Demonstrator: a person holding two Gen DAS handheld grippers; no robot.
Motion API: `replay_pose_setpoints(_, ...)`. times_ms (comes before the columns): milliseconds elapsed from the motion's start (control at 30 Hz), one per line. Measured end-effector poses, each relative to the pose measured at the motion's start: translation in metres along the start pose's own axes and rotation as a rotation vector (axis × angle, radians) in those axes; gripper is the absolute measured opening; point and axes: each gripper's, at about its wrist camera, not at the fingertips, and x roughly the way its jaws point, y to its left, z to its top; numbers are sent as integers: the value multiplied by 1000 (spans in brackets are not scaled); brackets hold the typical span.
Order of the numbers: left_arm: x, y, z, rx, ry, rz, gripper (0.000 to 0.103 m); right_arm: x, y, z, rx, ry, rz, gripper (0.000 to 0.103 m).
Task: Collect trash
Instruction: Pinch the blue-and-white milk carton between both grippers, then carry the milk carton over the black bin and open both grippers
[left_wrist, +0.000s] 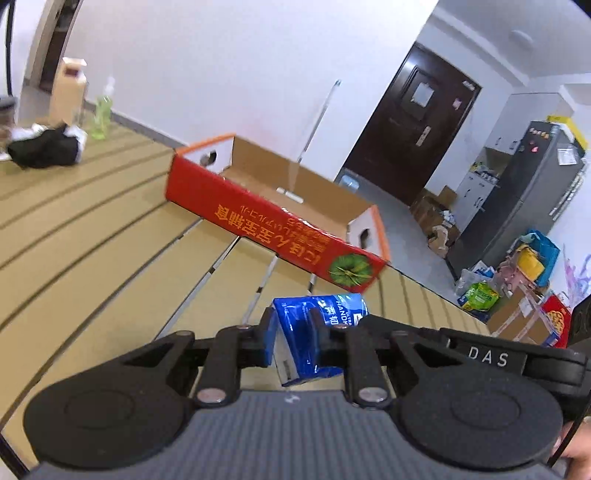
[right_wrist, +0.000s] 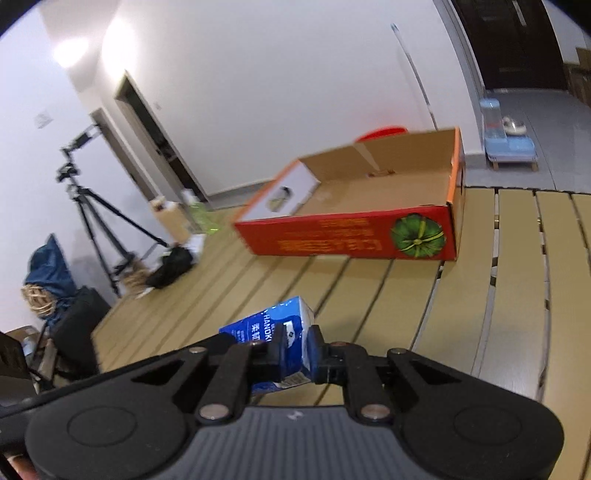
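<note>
The left gripper (left_wrist: 293, 341) is clamped on a blue tissue pack (left_wrist: 314, 341), which sits squeezed between its two black fingers, lifted above the slatted table (left_wrist: 92, 236). The right gripper (right_wrist: 293, 354) pinches a blue tissue pack (right_wrist: 275, 345) too, tilted and crumpled in its jaws. Beyond both, the open red cardboard box (right_wrist: 351, 240) lies on the table, well apart from the packs.

Blue packet (left_wrist: 314, 332), red box (left_wrist: 258, 218)
</note>
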Motion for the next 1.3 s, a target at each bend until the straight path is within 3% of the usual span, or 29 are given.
replay_pose_setpoints(200, -120, -8, -72, 42, -50, 16, 18, -89, 62, -92, -69, -55, 5, 11)
replay_pose_setpoints(300, -172, 1, -120, 10, -61, 23, 18, -123, 83, -146, -93, -62, 14, 12)
replay_pose_setpoints(433, -220, 11, -183, 12, -48, 48, 18, -154, 100, -221, -106, -28, 16, 12)
replay_pose_setpoints(533, -239, 21, -232, 21, 14, 62, 18, -164, 100, -270, -82, 31, 1, 12)
replay_pose_setpoints(633, -239, 34, -265, 4, 85, 72, 18, -161, 91, -308, -49, 112, -18, 12)
replay_pose_setpoints(767, -228, 45, -287, -7, 144, 97, 18, -150, 86, -328, -41, 178, -43, 12)
replay_pose_setpoints(1067, -176, 56, -265, -11, 252, 132, 18, -103, 63, -307, 40, 280, -74, 12)
replay_pose_setpoints(1300, -101, 82, -248, -45, 350, 144, 18, -33, 40, -287, 54, 354, -141, 13)
